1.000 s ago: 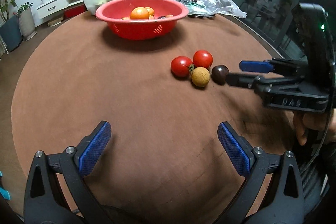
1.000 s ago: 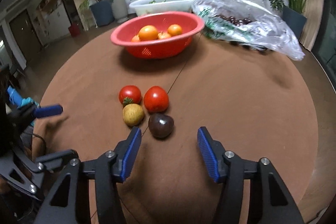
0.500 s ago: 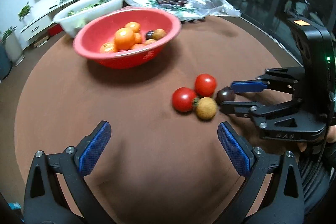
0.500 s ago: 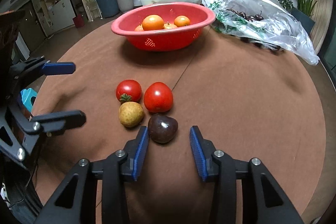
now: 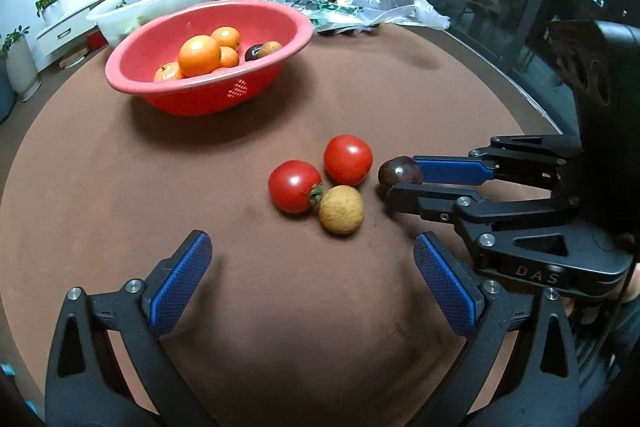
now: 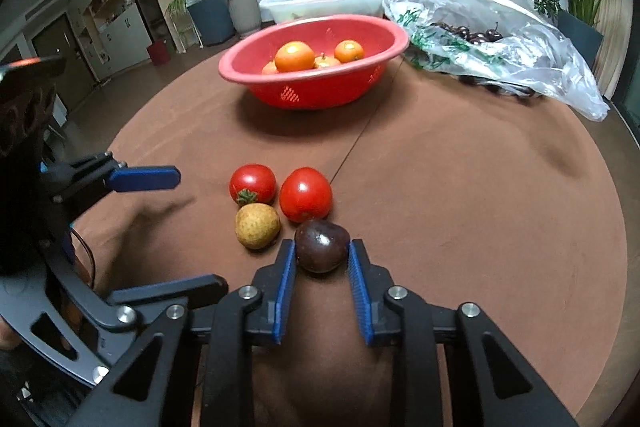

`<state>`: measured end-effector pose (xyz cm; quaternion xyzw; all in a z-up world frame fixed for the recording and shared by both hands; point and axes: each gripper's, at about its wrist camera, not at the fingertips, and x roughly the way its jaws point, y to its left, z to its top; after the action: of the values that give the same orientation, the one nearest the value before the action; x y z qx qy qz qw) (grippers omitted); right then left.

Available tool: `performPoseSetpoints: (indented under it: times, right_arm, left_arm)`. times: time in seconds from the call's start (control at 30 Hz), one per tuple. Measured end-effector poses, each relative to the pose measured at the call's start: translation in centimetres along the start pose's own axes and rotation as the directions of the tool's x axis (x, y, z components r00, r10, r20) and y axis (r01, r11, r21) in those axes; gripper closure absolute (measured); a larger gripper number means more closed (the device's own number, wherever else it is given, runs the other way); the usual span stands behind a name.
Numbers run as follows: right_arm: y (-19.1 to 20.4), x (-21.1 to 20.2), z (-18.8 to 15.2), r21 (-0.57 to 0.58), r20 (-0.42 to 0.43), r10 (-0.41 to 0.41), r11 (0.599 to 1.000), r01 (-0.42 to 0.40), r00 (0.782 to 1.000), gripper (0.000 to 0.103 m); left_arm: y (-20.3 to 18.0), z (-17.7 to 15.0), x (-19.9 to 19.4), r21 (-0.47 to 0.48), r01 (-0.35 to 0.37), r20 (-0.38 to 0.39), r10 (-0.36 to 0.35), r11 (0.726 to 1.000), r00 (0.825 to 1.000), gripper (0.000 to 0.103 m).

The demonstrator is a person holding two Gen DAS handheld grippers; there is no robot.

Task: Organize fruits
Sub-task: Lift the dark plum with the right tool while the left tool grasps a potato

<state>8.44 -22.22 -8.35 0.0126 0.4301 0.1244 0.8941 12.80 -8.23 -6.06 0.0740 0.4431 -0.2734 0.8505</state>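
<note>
My right gripper (image 6: 322, 247) has its jaws closing, and both blue pads press the sides of a dark purple fruit (image 6: 322, 245) that rests on the brown table. The left wrist view shows the same gripper (image 5: 402, 179) on that fruit (image 5: 398, 171) from the side. Just beyond the fruit lie two red tomatoes (image 6: 253, 183) (image 6: 305, 194) and a yellow-brown fruit (image 6: 257, 225), bunched together. My left gripper (image 5: 311, 241) is open with nothing between its fingers, a little short of the yellow-brown fruit (image 5: 341, 209). A red bowl (image 5: 208, 99) farther back holds several oranges and small fruits.
A clear plastic bag (image 6: 500, 43) with dark cherries lies at the back right of the round table. A white tub (image 6: 320, 1) stands behind the red bowl. Potted plants stand on the floor past the table's edge.
My right gripper's jaws have come together onto the dark purple fruit. My left gripper has drifted sideways toward the fruit cluster, still open.
</note>
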Motion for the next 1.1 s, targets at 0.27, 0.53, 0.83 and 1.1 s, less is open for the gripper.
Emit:
performPoseSetpoints:
  times: [0.27,0.53,0.83,1.1]
  right_arm:
    - [-1.8,-1.9,-0.2,0.085,0.055,-0.009,0.996,0.004,0.998,0.073]
    - [-2.7,-2.6,-0.1,0.115,0.079,-0.033,0.993,0.023,0.996,0.074]
    - [-2.6,-3.1,-0.2,0.12,0.101,-0.019,0.993,0.006,0.995,0.074]
    - [-2.6,-3.2,-0.2,0.123,0.103,-0.02,0.992,0.007,0.995,0.074]
  left_arm:
    - [-1.0,0.7,0.4,-0.053,-0.028,0.013,0.029,0.998,1.0,0.017]
    - [-2.8,0.2,2.3,-0.058,-0.074,-0.028,0.073,0.996,0.997,0.053]
    - [-3.4,0.9,2.6,-0.07,-0.1,-0.02,0.098,0.993,0.995,0.072]
    - [-2.8,0.7,2.5,-0.088,-0.079,-0.002,0.079,0.993,0.997,0.078]
